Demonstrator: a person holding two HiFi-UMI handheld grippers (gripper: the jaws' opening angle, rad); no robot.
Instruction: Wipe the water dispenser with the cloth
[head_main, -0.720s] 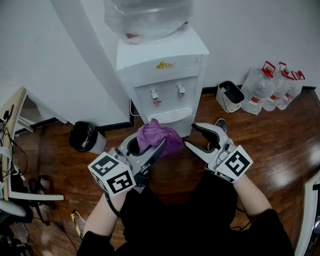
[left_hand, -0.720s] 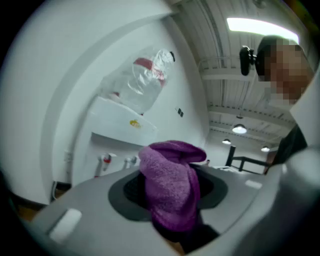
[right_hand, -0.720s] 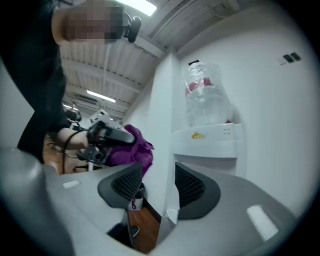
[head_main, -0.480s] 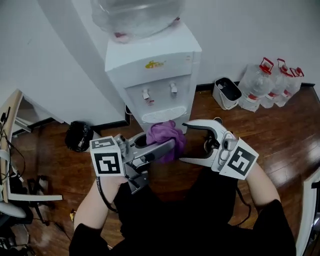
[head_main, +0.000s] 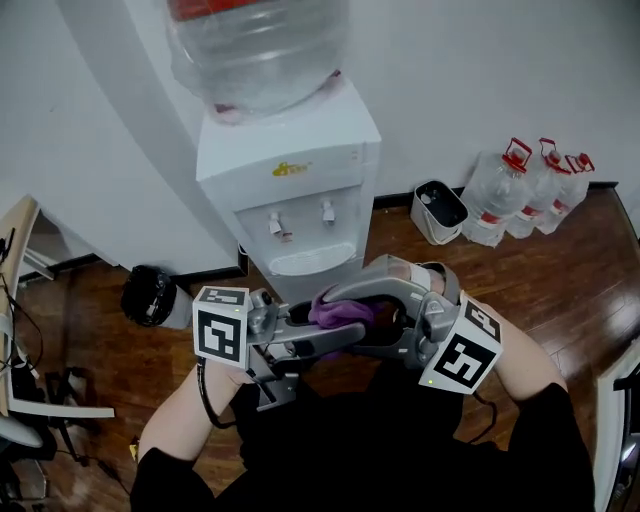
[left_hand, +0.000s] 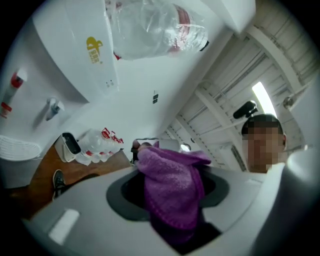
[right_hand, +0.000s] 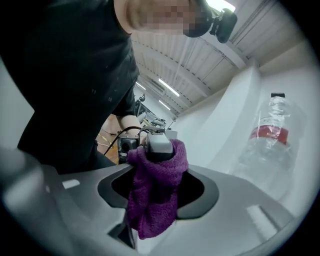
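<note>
You've swung your right gripper (head_main: 338, 322) in to face the left gripper (head_main: 320, 330), tip to tip. Its spread jaws now straddle the cloth (head_main: 340, 311) the left one carries, no longer clear of it

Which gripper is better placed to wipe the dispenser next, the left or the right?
Left. The left gripper carries the cloth bunched between its jaws, and the dispenser stands just ahead. The right gripper has its jaws wide open around the cloth, with no grip on it.
</note>
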